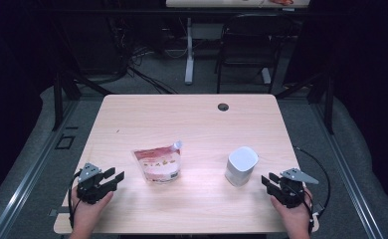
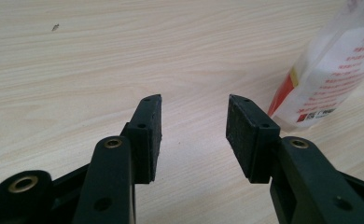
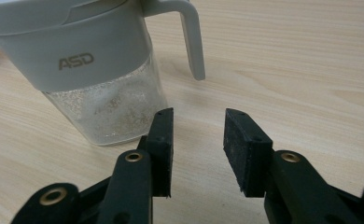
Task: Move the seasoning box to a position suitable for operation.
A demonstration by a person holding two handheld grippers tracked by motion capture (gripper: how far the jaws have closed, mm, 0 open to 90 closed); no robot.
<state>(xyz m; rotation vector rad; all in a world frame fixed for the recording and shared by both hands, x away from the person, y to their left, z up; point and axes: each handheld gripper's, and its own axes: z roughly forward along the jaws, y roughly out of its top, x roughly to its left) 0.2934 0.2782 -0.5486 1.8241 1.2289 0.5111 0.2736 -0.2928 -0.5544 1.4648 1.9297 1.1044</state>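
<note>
A flat red-and-white pouch (image 1: 157, 163) with a spout at its top right corner lies near the middle of the wooden table (image 1: 182, 119). To its right stands a white-lidded clear container (image 1: 241, 166) with a side handle. My left gripper (image 1: 114, 178) rests near the front left, open and empty, a short way left of the pouch (image 2: 329, 70). My right gripper (image 1: 267, 182) sits at the front right, open and empty, just right of the container (image 3: 91, 70). Its handle (image 3: 192, 37) hangs ahead of the jaws.
A round cable hole (image 1: 223, 106) is in the table's far edge. A dark chair (image 1: 246, 45) and a white desk leg (image 1: 189, 50) stand beyond the table. Cables trail from both grippers over the front edge.
</note>
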